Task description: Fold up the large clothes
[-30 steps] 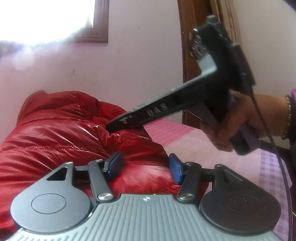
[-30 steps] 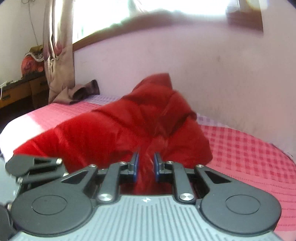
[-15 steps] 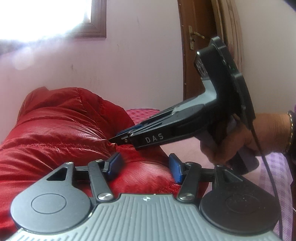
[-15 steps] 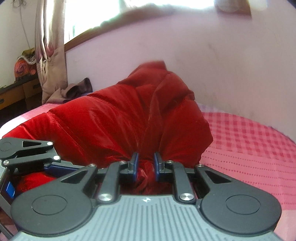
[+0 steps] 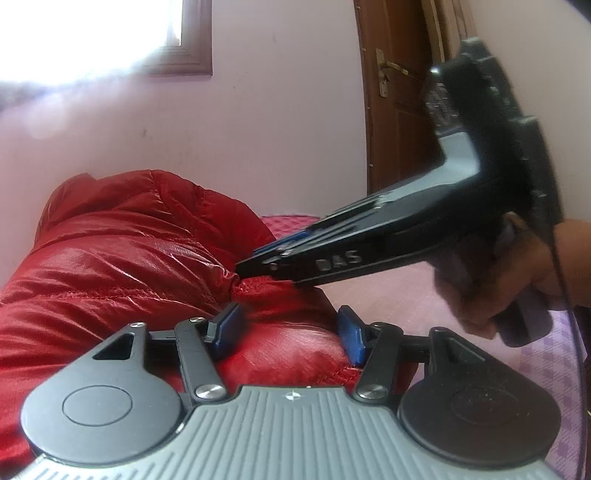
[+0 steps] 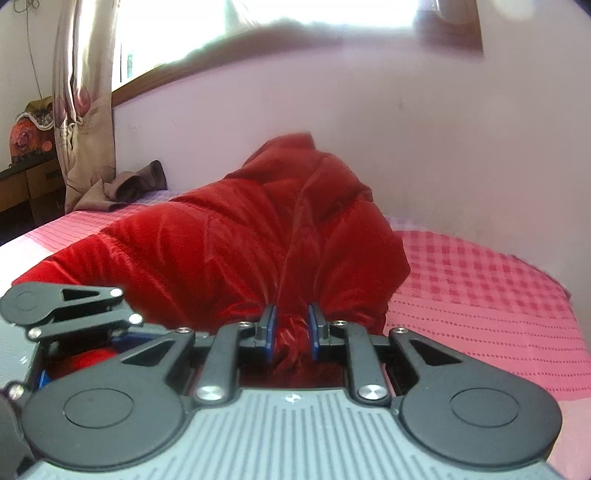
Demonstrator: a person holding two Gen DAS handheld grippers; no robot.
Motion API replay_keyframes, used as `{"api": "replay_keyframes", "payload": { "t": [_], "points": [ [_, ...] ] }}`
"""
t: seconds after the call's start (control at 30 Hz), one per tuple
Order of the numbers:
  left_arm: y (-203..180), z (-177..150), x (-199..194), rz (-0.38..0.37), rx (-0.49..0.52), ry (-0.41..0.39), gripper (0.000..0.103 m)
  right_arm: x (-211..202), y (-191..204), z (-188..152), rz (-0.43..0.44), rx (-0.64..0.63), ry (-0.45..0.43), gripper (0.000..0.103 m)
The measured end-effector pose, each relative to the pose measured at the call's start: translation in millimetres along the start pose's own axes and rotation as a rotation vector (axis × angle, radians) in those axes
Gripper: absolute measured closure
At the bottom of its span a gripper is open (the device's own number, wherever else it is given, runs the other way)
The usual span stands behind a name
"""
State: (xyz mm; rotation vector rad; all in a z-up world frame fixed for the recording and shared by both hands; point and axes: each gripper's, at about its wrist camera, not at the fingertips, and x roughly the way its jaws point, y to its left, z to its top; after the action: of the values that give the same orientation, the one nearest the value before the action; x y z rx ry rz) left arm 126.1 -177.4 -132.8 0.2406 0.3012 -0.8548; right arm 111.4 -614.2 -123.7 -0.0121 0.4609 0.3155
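A shiny red puffer jacket [image 5: 122,266] lies bunched on the pink checked bed [image 6: 480,295]; it also fills the middle of the right wrist view [image 6: 258,236]. My left gripper [image 5: 290,334] is open, its blue pads either side of a red fold low over the jacket. My right gripper [image 6: 290,334] is shut on a pinch of the jacket's fabric. In the left wrist view the right gripper [image 5: 243,267] comes in from the right, its tips pinching the jacket just beyond my left fingers. The left gripper's linkage [image 6: 70,306] shows at the right wrist view's lower left.
A pink wall runs close behind the bed. A wooden door [image 5: 399,110] stands at the right in the left wrist view. A curtain [image 6: 81,110] and a brown cloth [image 6: 125,184] are at the bed's far left. A bright window [image 5: 92,33] is above.
My right gripper, still pinching the jacket, has shifted right and slightly down across the left wrist view, pulling the fabric. The left gripper has stayed open over the jacket.
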Motion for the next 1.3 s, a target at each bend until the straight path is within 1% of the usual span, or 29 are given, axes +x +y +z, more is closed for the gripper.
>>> {"api": "replay_keyframes", "payload": {
  "t": [0.17,0.27,0.37,0.43,0.47,0.53,0.6,0.73,0.8,0.93,1.0,1.07,1.13,1.2,1.23,1.3],
  "points": [
    [-2,0,0,-0.001,-0.002,0.002,0.047,-5,-5,-13,-0.006,0.028,-0.002,0.086],
    [-2,2,-12,-0.003,-0.014,-0.016,0.047,2,-6,-18,0.005,0.043,-0.002,0.086],
    [-5,-4,-24,-0.014,0.012,-0.057,0.049,5,-9,-19,0.014,0.061,-0.013,0.087],
    [-6,-6,-22,-0.016,0.038,-0.058,0.049,5,-10,-19,0.019,0.068,-0.014,0.086],
    [-5,-7,-21,-0.023,0.033,-0.053,0.050,4,-11,-17,0.020,0.067,-0.010,0.086],
    [-2,-6,-18,-0.039,0.015,-0.049,0.051,2,-14,-9,0.030,0.078,0.006,0.086],
    [-2,-8,-16,-0.040,0.022,-0.052,0.051,-3,-15,1,0.033,0.072,0.011,0.085],
    [-1,-10,-11,-0.043,0.025,-0.058,0.052,-6,-11,30,-0.002,-0.005,-0.046,0.085],
    [-1,-10,-10,-0.047,0.028,-0.059,0.053,3,-5,47,0.003,-0.045,-0.066,0.085],
    [-1,-12,-10,-0.052,0.025,-0.062,0.053,42,12,76,0.015,-0.147,-0.063,0.085],
    [1,-12,-9,-0.055,0.019,-0.062,0.052,61,19,87,0.031,-0.195,-0.041,0.085],
    [3,-13,-9,-0.058,0.012,-0.066,0.052,78,22,95,0.025,-0.241,-0.011,0.085],
    [4,-13,-9,-0.062,0.007,-0.069,0.052,91,19,100,0.029,-0.258,0.023,0.086],
    [6,-13,-9,-0.070,0.003,-0.072,0.052,108,15,98,-0.003,-0.282,0.102,0.086],
    [7,-12,-10,-0.072,0.002,-0.074,0.052,115,10,93,-0.005,-0.276,0.144,0.086],
    [9,-14,-11,-0.078,0.003,-0.078,0.052,121,-2,85,0.037,-0.210,0.172,0.086]
  ]
}}
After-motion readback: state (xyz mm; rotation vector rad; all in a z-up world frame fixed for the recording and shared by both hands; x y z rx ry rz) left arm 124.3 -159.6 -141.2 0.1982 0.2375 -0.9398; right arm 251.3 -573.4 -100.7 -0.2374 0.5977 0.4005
